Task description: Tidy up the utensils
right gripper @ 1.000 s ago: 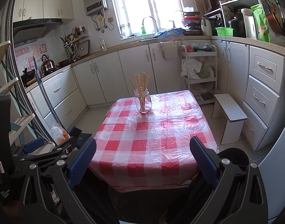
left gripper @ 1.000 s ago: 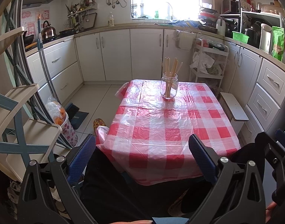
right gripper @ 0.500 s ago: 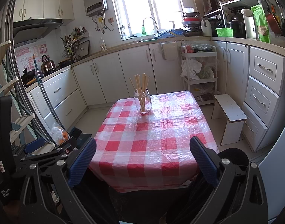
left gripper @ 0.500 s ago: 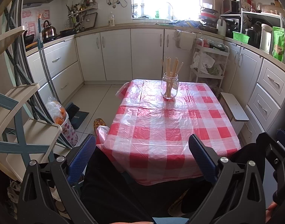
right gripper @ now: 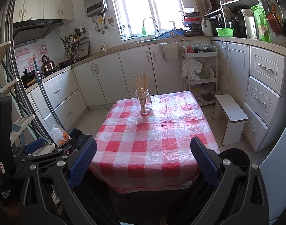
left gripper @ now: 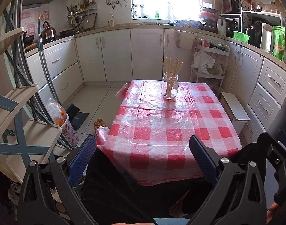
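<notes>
Both grippers, left gripper and right gripper, hang off the desk's near edge, fingers spread, empty. Chopsticks stand upright in jar near far edge, apparently sorted.

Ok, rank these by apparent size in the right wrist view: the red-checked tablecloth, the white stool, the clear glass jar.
1. Red-checked tablecloth
2. White stool
3. Clear glass jar, farthest from the camera, so it may look smaller than it is.

A clear glass jar of pale wooden chopsticks is seen on a glossy, crinkled red-and-white checked plastic tablecloth; tongs' blue pads appear ribbed.
</notes>
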### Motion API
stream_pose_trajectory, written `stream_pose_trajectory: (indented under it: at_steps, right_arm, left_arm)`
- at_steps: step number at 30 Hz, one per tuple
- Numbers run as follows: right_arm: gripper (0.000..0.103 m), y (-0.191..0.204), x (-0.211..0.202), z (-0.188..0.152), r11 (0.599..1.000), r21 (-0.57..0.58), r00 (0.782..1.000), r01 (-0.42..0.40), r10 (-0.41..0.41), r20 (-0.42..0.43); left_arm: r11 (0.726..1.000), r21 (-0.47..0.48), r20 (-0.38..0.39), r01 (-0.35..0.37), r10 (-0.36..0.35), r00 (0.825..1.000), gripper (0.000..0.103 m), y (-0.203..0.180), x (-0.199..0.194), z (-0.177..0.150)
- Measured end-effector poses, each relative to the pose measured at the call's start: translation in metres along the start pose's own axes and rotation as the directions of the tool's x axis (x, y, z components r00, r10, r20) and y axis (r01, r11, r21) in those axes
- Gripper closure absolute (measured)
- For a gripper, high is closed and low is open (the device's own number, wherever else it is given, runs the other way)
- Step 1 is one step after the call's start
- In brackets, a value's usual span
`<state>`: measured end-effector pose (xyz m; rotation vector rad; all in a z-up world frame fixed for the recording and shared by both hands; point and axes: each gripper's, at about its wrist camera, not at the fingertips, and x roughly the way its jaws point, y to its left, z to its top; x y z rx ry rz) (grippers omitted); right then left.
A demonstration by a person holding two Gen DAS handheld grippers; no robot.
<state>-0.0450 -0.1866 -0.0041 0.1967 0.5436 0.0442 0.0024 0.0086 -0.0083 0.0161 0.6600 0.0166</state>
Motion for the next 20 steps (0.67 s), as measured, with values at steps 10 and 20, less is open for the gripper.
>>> stream_pose_trajectory:
  at_steps: [10, 20]
  right_arm:
    - [0.007, 0.0, -0.004, 0.005, 1.0, 0.003, 1.0, 0.015, -0.015, 0.019]
    - [0.007, -0.006, -0.012, 0.004, 1.0, 0.015, 0.998, 0.02, -0.021, 0.061]
  left_arm:
    - [0.998, 0.015, -0.045, 0.053, -0.052, 0.998, 0.007, 0.002, 0.009, -0.007]
    - [0.999, 0.008, -0.033, 0.039, -0.039, 0.999, 0.007, 0.003, 0.004, -0.004]
